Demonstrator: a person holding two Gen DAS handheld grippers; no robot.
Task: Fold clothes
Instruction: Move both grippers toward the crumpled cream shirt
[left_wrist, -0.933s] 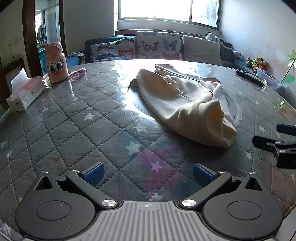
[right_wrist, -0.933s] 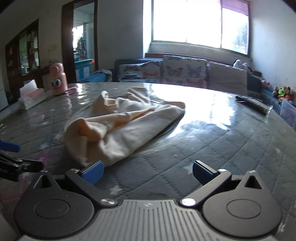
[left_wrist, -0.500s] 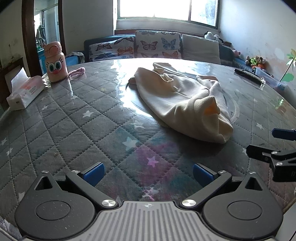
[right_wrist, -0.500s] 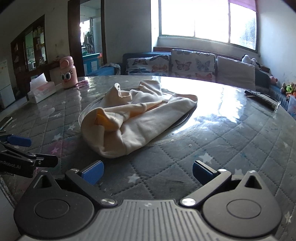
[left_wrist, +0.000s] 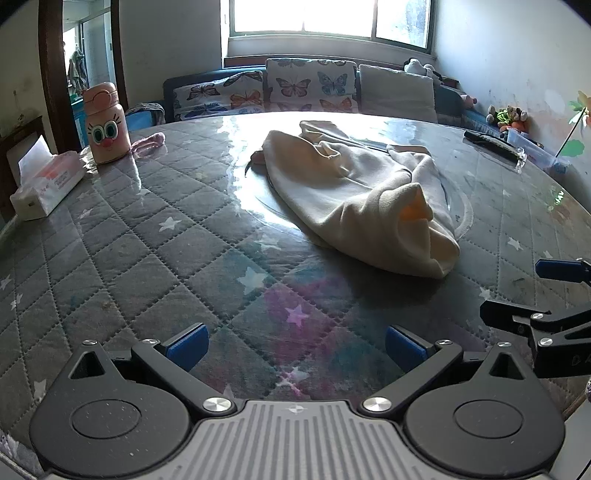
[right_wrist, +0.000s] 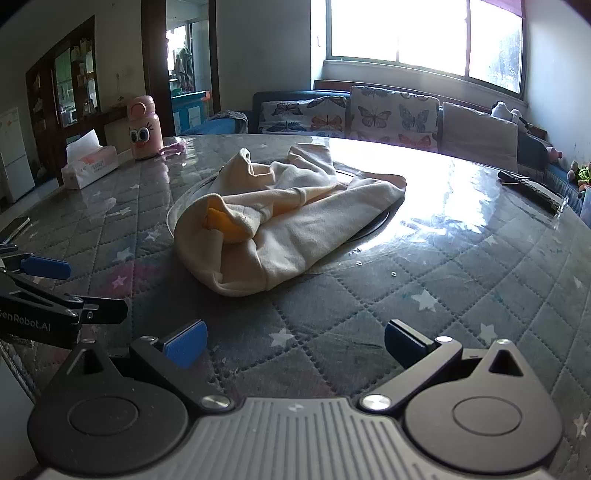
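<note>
**Garment bunched at the table's middle, both grippers spread wide and holding nothing**

Cream garment (left_wrist: 354, 199) is lying in a crumpled heap on the middle of the round table (left_wrist: 147, 258), partly over a clear glass disc set into the tabletop. Its near end is rolled into a thick fold, and a patch of orange lining (right_wrist: 221, 223) is showing inside that fold. A narrower part is trailing off toward the far side of the table, where the window light is glaring on the glossy cover.

Nearer the camera than the garment, the left gripper (left_wrist: 295, 347) is hovering low over the quilted star-print cover, its blue-padded fingers (left_wrist: 186, 345) standing far apart with only bare tabletop between them. It is well short of the cloth. The right gripper (right_wrist: 293, 345) is sitting likewise on the garment's other side, spread just as wide and gripping nothing, with the rolled end lying ahead of it and slightly to its left. Each tool is showing at the edge of the other's view.

Left of the garment and farther back, a pink bottle with a cartoon face (left_wrist: 105, 123) is standing upright, and a tissue box (left_wrist: 46, 186) is lying near the table's edge beside it. Right of the garment, near the far rim, a dark remote-like object (left_wrist: 491, 144) is resting. Beyond the table a sofa with butterfly cushions (left_wrist: 295, 86) is lining the wall under the window.
</note>
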